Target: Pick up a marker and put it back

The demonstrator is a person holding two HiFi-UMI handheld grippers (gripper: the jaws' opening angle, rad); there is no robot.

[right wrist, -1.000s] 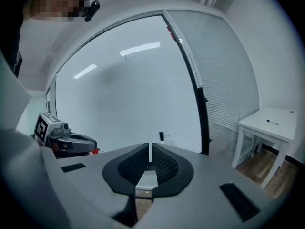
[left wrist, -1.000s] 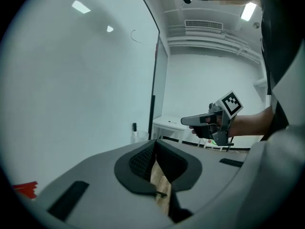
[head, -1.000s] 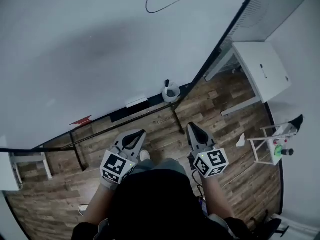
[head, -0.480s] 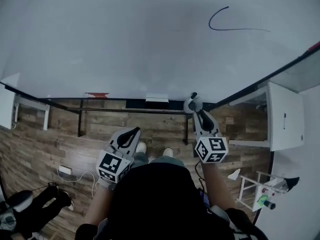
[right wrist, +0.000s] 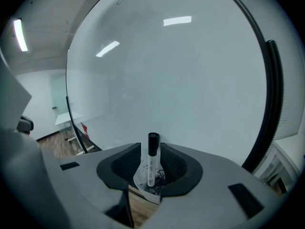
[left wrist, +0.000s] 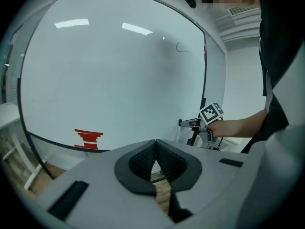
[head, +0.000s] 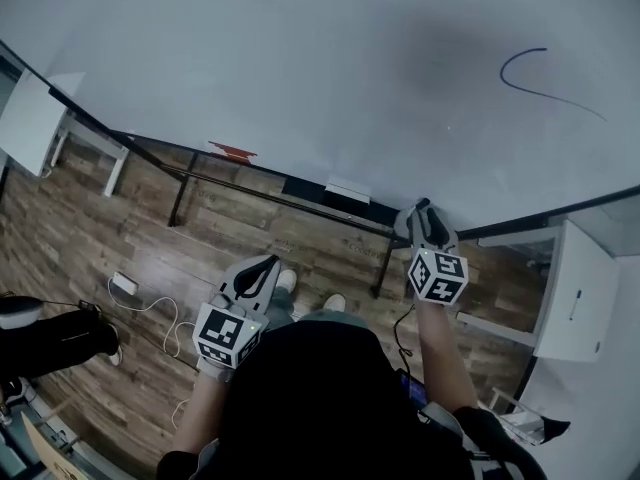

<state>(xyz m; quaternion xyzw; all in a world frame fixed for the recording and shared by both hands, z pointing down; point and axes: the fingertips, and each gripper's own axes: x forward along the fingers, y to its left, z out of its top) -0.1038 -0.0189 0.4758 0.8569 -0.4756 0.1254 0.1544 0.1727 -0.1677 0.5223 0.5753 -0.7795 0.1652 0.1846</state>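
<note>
Readable text: none.
Print on the white marker with black cap, between the jaws of the right tool: too small to read.

— Head view?
— From overhead, steeply down on floor and whiteboard.
— Gripper views?
— Each close behind its own fingers, facing that whiteboard; the left one also shows the right gripper.

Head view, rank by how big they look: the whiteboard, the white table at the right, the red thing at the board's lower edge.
Largest to smallest:
1. Whiteboard
2. White table
3. Red thing
Distance from the camera differs, so true sizes stay unsure.
</note>
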